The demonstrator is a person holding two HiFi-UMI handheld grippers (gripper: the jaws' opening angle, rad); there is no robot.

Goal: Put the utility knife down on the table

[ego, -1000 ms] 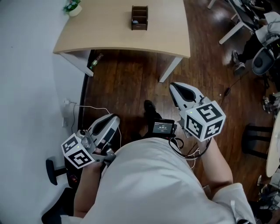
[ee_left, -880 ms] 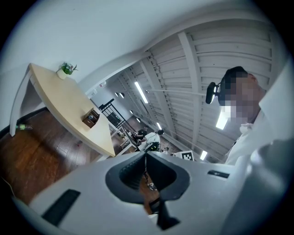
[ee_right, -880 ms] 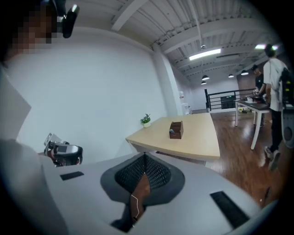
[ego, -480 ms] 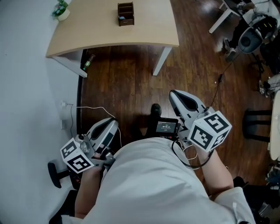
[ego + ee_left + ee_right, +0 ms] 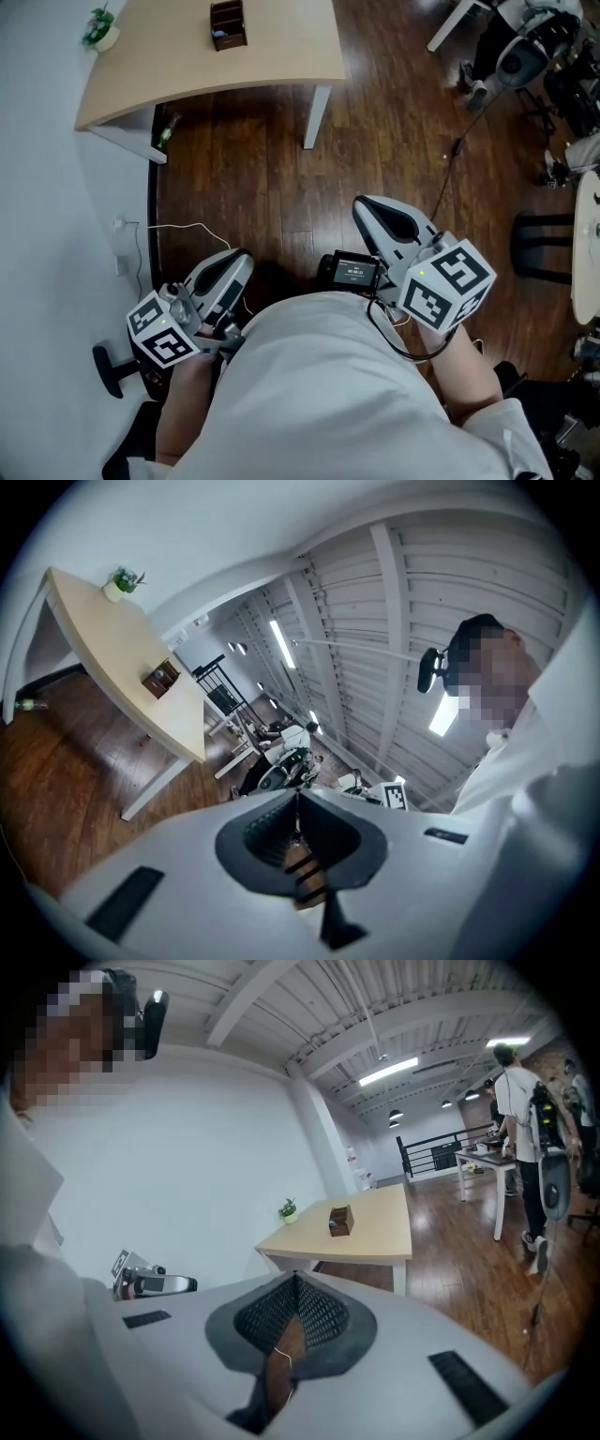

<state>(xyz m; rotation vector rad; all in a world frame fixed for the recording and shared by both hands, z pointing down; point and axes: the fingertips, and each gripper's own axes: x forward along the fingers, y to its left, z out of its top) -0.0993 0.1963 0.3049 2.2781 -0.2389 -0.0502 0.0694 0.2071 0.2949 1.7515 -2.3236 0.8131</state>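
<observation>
The table [image 5: 281,52] stands well ahead of my left gripper [image 5: 242,257] and right gripper [image 5: 364,204]; I cannot tell where the utility knife is. Both pairs of jaws are closed together, holding nothing

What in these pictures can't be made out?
- Utility knife: shows in no view.
- Wooden box contents: too small in every view.
- Table far side: cut off by the head view's top edge.
- Floor at the person's feet: hidden by the torso, head view.
</observation>
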